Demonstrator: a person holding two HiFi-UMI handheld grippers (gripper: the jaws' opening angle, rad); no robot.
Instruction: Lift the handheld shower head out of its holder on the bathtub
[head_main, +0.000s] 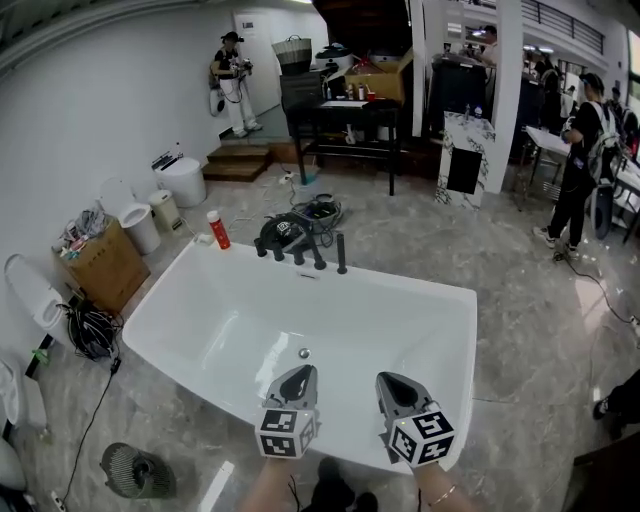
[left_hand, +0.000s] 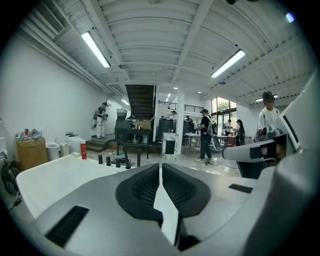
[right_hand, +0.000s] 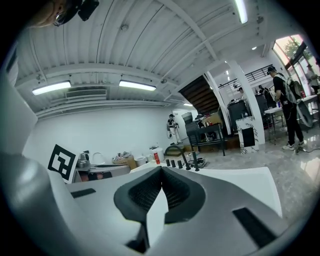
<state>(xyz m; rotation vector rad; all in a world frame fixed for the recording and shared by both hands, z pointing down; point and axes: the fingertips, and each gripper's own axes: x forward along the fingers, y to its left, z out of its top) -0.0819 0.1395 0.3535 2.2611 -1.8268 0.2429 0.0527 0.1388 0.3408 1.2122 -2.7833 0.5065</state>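
A white bathtub (head_main: 440, 330) fills the middle of the head view. On its far rim stands a row of black fittings with a curved spout (head_main: 290, 240). The slim black handheld shower head (head_main: 341, 254) stands upright in its holder at the right end of that row. It also shows small and far off in the left gripper view (left_hand: 138, 157) and the right gripper view (right_hand: 194, 160). My left gripper (head_main: 303, 370) and right gripper (head_main: 388, 378) hover side by side over the near rim, both shut and holding nothing, well short of the fittings.
A red bottle (head_main: 218, 230) stands on the tub's far left corner. Black cables and gear (head_main: 310, 215) lie on the floor behind the fittings. A cardboard box (head_main: 105, 265), white bins (head_main: 140, 225) and a fan (head_main: 135, 470) sit at the left. A black table (head_main: 345, 125) and people stand farther back.
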